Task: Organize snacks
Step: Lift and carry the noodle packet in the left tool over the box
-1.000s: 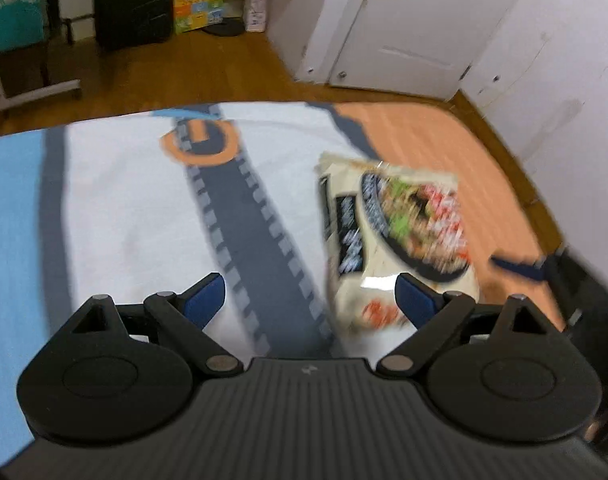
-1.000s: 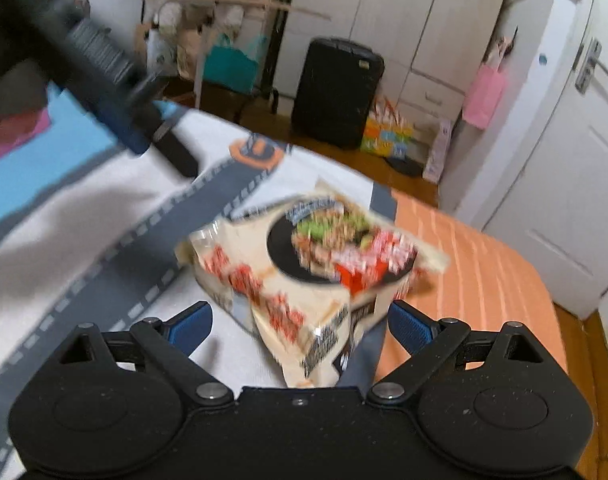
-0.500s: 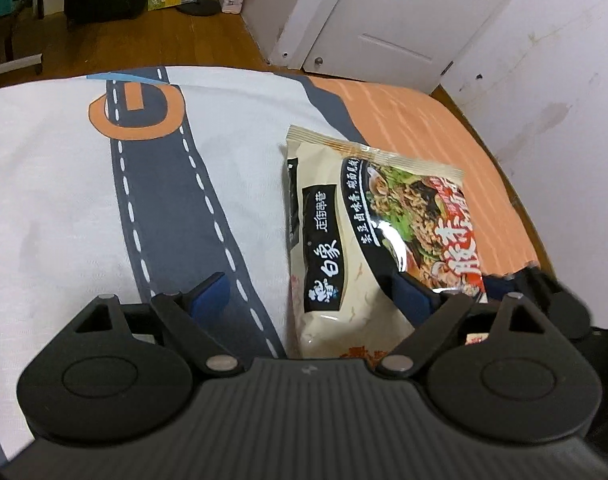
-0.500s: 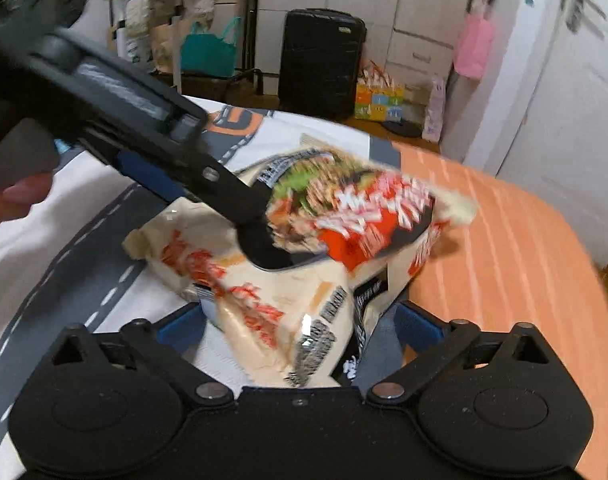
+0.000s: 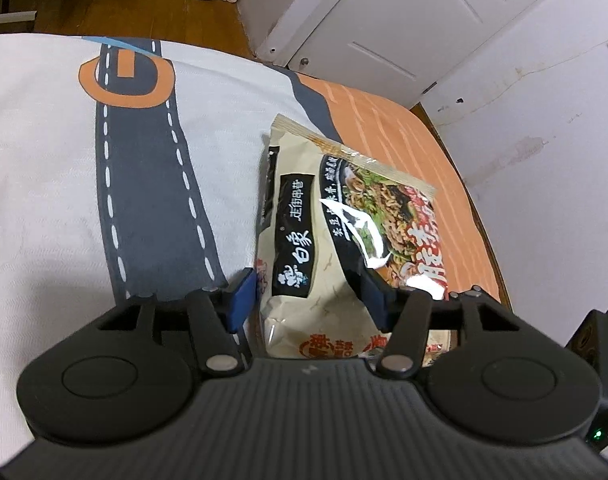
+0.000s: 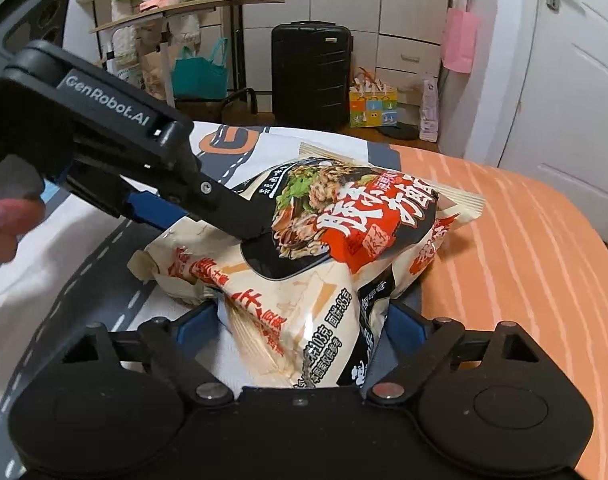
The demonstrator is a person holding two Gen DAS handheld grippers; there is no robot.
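Barely begun: both claws, left claw (image 5: 310, 300) and right claw (image 6: 304, 330), closing around one noodle packet (image 6: 324, 240) on the bed (image 5: 63, 160); sorting all ahead.

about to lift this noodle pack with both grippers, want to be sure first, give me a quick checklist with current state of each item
1. Noodle packet sits between the left gripper fingers: ok; the jaws are closing, with the blue pads at the packet's sides.
2. Left grip is firm: cannot tell; the jaws have not finished closing.
3. Packet sits between the right gripper fingers: ok; the jaws are closing around its near end.
4. Right pads are pressing the packet: cannot tell; the bag hides the contact.
5. Packet is flat and undistorted: not ok; it is crumpled and humped up off the bed cover.
6. Space around the packet is free: ok; nothing else lies on the cover nearby.
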